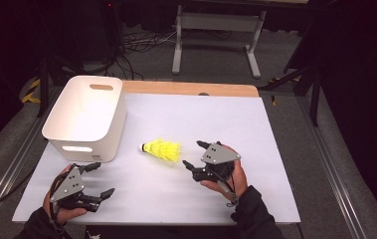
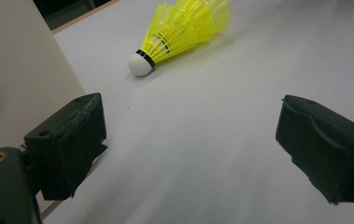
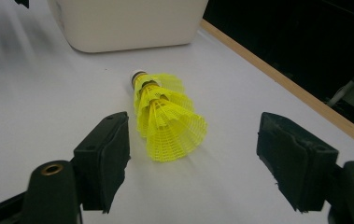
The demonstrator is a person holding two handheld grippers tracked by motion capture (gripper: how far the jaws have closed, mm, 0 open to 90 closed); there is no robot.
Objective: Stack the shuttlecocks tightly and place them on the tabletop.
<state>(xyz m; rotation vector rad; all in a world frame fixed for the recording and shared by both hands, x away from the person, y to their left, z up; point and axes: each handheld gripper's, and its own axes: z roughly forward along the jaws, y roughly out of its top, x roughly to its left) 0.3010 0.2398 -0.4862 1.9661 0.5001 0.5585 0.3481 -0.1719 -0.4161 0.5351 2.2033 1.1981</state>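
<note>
While the yellow shuttlecocks (image 1: 162, 149) lie on their side near the middle of the table (image 1: 255, 129), we have our right gripper (image 1: 194, 154) lined up just behind the wide end of their skirts, jaws apart with nothing between the pads. From the right gripper view they look like several shuttlecocks nested into one stack (image 3: 167, 116), the white cork tip pointing away from us toward the white bin (image 3: 123, 23). Our left gripper (image 1: 99, 179) rests near the front left corner of the table, close beside the bin's (image 1: 84, 117) front wall; its jaws also stand wide apart and hold nothing, and its own view looks across the bare surface at the cork end of the stack (image 2: 184, 30).

We judge the step in hand to be the approach for a pick with the right gripper: the jaws frame the skirt but do not touch it yet. The next move calls for easing forward until the pads flank the mesh skirt, then closing gently, since the thin plastic will flex and the nested pieces could slide apart or roll. A grip nearer the firmer cork end may hold better. The open bin at the back left of the table looks the likely destination.
</note>
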